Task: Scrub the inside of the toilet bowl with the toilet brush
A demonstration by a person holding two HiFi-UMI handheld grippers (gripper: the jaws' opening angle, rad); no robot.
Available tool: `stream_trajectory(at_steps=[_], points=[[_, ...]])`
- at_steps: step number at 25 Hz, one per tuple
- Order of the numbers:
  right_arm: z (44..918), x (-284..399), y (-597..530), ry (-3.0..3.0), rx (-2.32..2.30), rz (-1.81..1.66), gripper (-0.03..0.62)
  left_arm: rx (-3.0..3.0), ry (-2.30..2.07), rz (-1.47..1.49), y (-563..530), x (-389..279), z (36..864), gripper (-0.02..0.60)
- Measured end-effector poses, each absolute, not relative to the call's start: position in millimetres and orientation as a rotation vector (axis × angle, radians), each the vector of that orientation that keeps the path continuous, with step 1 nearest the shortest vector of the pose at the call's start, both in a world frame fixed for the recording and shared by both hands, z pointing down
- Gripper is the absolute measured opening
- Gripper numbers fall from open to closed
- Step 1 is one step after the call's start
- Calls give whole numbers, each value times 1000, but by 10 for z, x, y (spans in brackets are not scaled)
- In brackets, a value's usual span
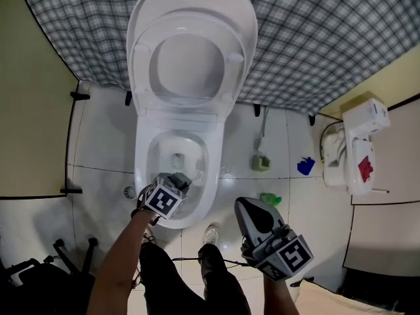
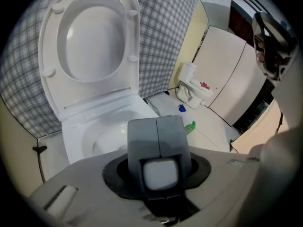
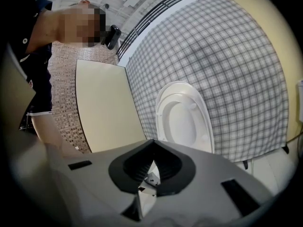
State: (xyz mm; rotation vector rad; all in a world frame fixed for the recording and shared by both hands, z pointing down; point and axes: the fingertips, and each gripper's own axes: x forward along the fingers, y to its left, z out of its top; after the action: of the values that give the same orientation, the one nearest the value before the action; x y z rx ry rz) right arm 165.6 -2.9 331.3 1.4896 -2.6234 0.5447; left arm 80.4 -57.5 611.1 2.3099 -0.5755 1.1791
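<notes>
The white toilet has its lid and seat (image 1: 190, 64) raised, and its bowl (image 1: 141, 156) lies open below me. My left gripper (image 1: 178, 181) points down over the bowl's front rim. Its jaws are closed on a white handle piece (image 2: 161, 172), which I take for the toilet brush. A pale bristly end (image 1: 198, 173) shows in the bowl just past the jaw tips. In the left gripper view the grey jaws (image 2: 156, 126) hide the rest of the brush, with the bowl (image 2: 104, 136) behind them. My right gripper (image 1: 248, 209) hangs shut and empty over the floor, right of the toilet, and faces the raised lid (image 3: 182, 117).
A green holder (image 1: 260, 161) stands on the tiles right of the toilet, with a green bottle (image 1: 270, 199) and a blue object (image 1: 306, 167) nearby. A white unit (image 1: 357, 149) sits against the right wall. My shoe (image 1: 211, 233) is at the bowl's front. Black stand legs (image 1: 65, 254) lie at lower left.
</notes>
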Motion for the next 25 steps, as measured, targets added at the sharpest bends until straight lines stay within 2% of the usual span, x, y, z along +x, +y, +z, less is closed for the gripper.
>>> stream_trajectory(at_steps=[16, 25], points=[[3157, 1176, 41, -2676, 1450, 566, 0, 2330, -188, 1450, 162, 357, 5947, 167], [3128, 642, -1, -2735, 1392, 567, 0, 2310, -196, 1525, 286, -215, 5920, 167]])
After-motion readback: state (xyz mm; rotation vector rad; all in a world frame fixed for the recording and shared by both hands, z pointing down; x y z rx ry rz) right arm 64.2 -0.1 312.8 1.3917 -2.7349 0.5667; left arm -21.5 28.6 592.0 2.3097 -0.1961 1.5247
